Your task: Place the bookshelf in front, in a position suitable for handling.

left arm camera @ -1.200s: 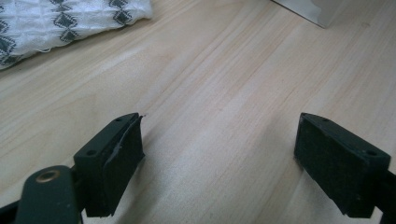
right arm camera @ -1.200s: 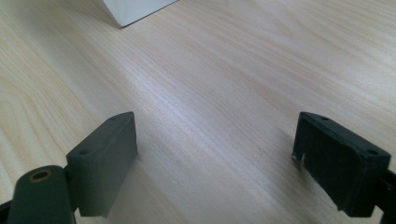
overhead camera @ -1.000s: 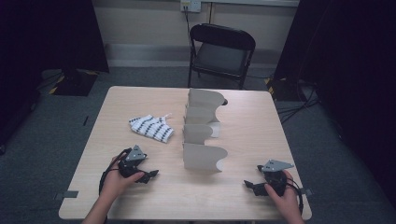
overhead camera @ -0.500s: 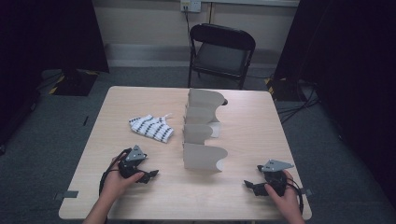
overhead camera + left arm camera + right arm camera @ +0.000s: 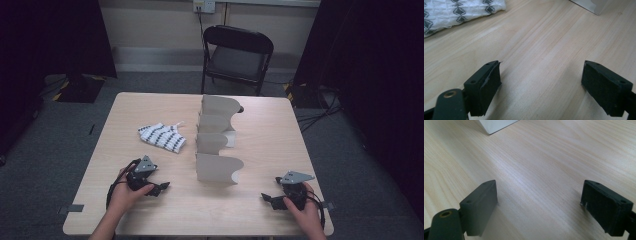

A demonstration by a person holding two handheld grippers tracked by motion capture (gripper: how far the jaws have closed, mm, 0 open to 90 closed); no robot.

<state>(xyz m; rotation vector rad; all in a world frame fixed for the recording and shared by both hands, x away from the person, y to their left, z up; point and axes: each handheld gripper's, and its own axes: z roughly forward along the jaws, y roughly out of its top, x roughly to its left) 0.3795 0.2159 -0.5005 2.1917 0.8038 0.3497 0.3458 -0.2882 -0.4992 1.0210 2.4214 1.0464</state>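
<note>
A white cloth with dark zigzag stripes (image 5: 162, 137) lies crumpled on the left half of the wooden table (image 5: 150, 107); its edge shows in the left gripper view (image 5: 459, 11). A tall folded white cardboard divider (image 5: 216, 140) stands along the table's middle. My left gripper (image 5: 159, 189) rests on the table near the front left, open, nothing between its jaws (image 5: 540, 85). My right gripper (image 5: 267, 199) rests near the front right corner, also open and empty (image 5: 539, 205). A corner of the divider (image 5: 496, 125) shows ahead of it.
A black folding chair (image 5: 237, 55) stands behind the table's far edge. Cables (image 5: 320, 112) lie on the grey carpet to the right. Tape marks (image 5: 70, 208) sit at the front table corners.
</note>
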